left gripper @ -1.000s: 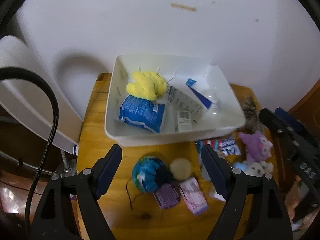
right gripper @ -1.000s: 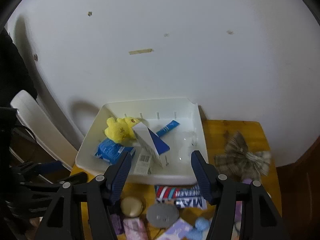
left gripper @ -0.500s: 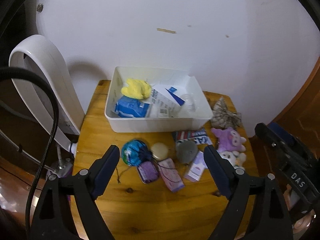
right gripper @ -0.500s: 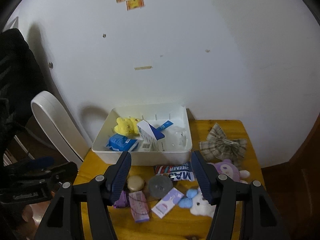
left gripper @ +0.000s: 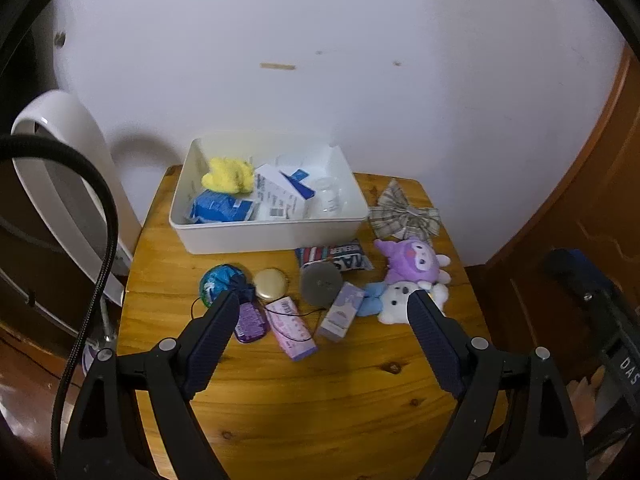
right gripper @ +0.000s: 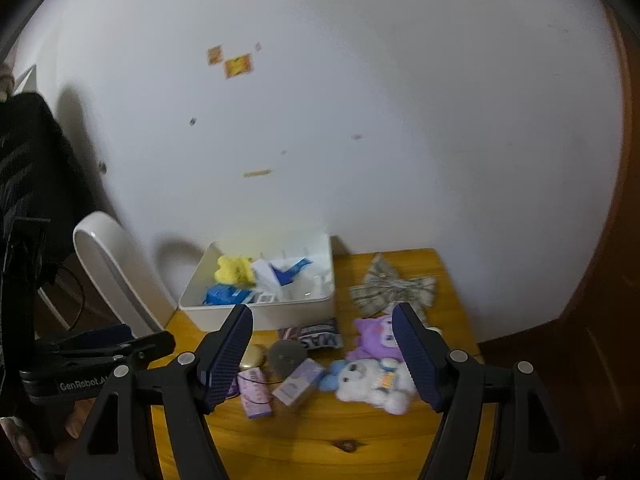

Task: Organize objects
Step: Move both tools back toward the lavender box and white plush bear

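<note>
Both claws are drawn back and lifted away from the white bin (left gripper: 272, 232) compared with a second ago, so that far more of the worktop (left gripper: 320, 400) is now seen. The right claw (right gripper: 322, 354) has just been opening; its jaws are spread wide and nothing is held between them. The left claw (left gripper: 322, 320) is likewise spread wide and empty, held above the near part of the worktop.

Beyond the left claw, a row of loose things is laid out: a blue-green ball (left gripper: 218, 280), a round gold compact (left gripper: 271, 284), a grey disc (left gripper: 321, 283), a purple pouch (left gripper: 251, 322), a pink packet (left gripper: 292, 330) and a lilac box (left gripper: 342, 312). To their right a white plush (left gripper: 400, 300) is lying against a purple plush (left gripper: 412, 260), with a plaid bow (left gripper: 404, 212) behind them. A striped snack packet (left gripper: 340, 254) is lying just in front of the bin.

The bin is set at the back of the worktop, against the wall. Inside it are seen a yellow plush (left gripper: 228, 174), a blue packet (left gripper: 220, 208), a white and blue carton (left gripper: 280, 192) and a clear small container (left gripper: 330, 200).

A white curved object (left gripper: 52, 184) is propped at the left of the worktop.
</note>
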{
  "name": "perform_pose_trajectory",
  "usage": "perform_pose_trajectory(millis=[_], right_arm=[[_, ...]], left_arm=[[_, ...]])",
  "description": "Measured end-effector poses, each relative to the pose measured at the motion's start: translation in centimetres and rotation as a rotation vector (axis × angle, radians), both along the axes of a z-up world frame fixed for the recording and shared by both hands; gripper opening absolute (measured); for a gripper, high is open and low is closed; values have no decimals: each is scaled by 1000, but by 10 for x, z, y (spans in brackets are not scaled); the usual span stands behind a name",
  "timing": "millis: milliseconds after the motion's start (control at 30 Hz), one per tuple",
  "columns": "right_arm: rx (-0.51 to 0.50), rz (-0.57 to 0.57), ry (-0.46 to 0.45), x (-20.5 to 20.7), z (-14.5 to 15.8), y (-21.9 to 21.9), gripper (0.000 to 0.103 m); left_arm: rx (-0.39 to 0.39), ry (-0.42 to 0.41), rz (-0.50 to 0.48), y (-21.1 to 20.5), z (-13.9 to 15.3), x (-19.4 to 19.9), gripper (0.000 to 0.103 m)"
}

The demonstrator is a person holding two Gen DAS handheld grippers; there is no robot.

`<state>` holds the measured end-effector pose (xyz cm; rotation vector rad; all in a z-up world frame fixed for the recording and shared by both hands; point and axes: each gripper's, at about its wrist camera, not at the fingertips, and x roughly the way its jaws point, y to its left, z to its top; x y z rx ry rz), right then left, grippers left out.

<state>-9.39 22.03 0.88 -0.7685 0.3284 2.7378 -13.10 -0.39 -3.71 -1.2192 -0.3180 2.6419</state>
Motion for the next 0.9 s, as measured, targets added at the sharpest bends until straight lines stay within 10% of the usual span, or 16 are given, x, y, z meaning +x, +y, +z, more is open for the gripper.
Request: perform_pose_trajectory(millis=[367,900], right_arm=[[13,-122,-9,48,-19,40,78],[-25,-113,-175,29,-109,76,78]], left_arm=[[-81,29,-69,40,-5,10,88],[-218,-83,-144,90,-88,-28,88]])
